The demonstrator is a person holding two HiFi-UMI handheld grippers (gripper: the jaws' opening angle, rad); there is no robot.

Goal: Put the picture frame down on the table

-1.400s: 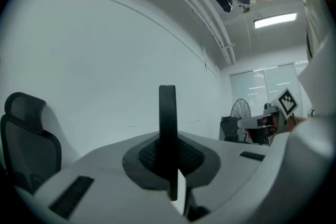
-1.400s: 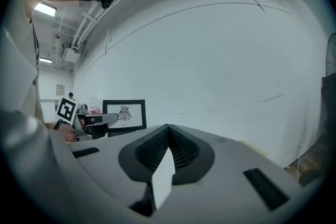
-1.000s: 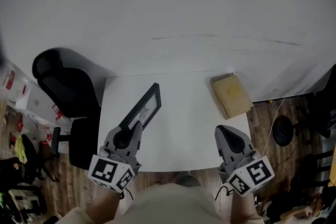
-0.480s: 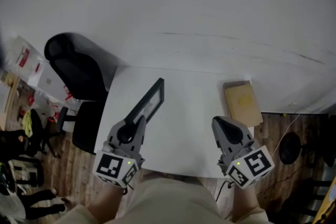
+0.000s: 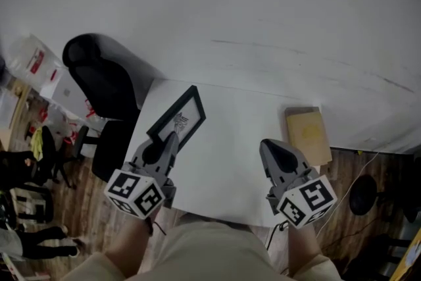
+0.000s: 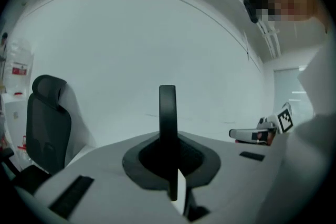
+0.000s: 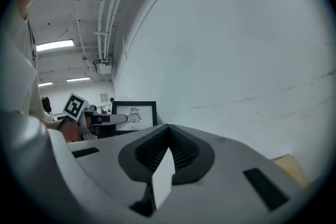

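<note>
A black picture frame [image 5: 177, 118] with a small drawing on white paper stands tilted above the left half of the white table [image 5: 230, 148]. My left gripper [image 5: 172, 137] is shut on its near lower edge. In the left gripper view the frame [image 6: 167, 107] shows edge-on, as a thin black bar rising between the jaws. My right gripper [image 5: 266, 144] is shut and empty over the table's right front part. From the right gripper view the frame's face [image 7: 135, 114] shows at the left, held by the left gripper [image 7: 105, 118].
A tan flat box [image 5: 308, 134] lies at the table's right edge, also in the right gripper view as the box [image 7: 290, 164]. A black office chair [image 5: 99, 79] stands left of the table. A white wall rises behind. Clutter and wood floor lie at the far left.
The frame has turned from nearly edge-on to showing more of its face. My left gripper has shifted slightly left with it. The head view has also drifted.
</note>
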